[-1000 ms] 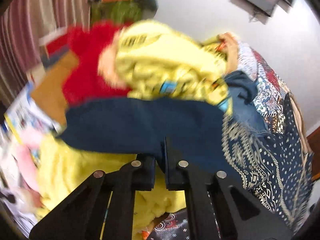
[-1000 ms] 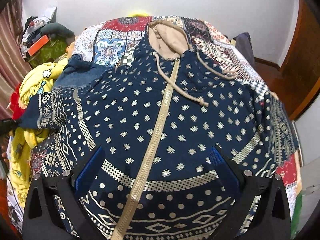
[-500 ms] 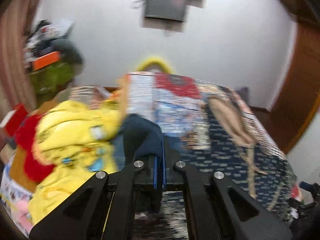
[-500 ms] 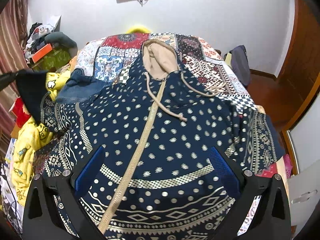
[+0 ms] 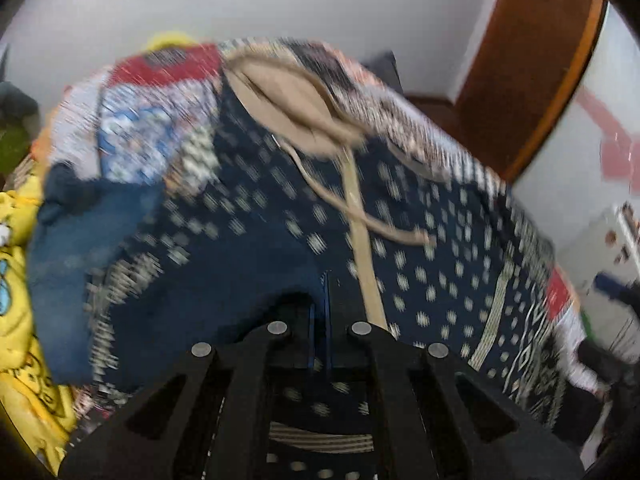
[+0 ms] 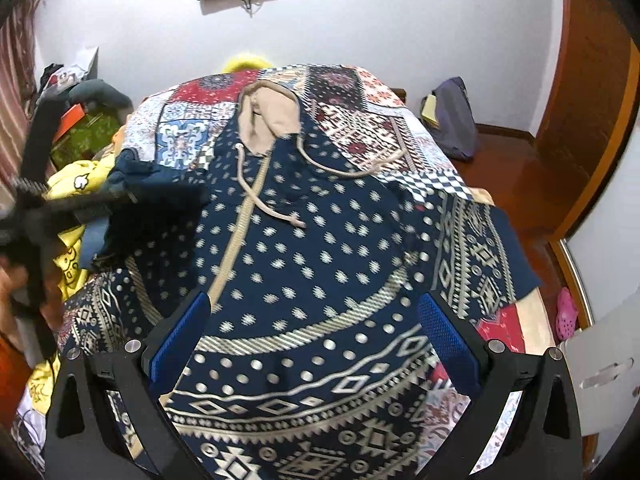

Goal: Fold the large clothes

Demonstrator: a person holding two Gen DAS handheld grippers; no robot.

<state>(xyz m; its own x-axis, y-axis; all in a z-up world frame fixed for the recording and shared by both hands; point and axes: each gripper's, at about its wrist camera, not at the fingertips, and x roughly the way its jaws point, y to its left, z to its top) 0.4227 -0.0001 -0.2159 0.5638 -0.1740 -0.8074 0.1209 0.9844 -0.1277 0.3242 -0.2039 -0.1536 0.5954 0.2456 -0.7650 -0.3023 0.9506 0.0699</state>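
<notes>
A navy hoodie (image 6: 320,248) with pale dots, a beige hood (image 6: 264,116) and a beige zip lies front up on the bed. My left gripper (image 5: 325,280) is shut on the plain navy end of its left sleeve (image 5: 224,280), holding it over the hoodie's body (image 5: 420,272). The right wrist view shows that gripper (image 6: 120,199) blurred at the left with the sleeve (image 6: 168,200) hanging from it. My right gripper (image 6: 312,308) stands open above the patterned hem, nothing between its blue pads (image 6: 444,332). The other sleeve (image 6: 480,256) lies spread to the right.
A patchwork bedspread (image 6: 192,136) covers the bed. Yellow clothing (image 6: 76,176) and a denim garment (image 5: 80,240) are heaped at the left edge. On the floor to the right lie a bag (image 6: 456,120) and a pink shoe (image 6: 566,312), before a wooden door (image 6: 592,80).
My left gripper has swung from the heap at the left over onto the hoodie, rolling as it went, with the sleeve still in it. The right gripper has drawn back slightly.
</notes>
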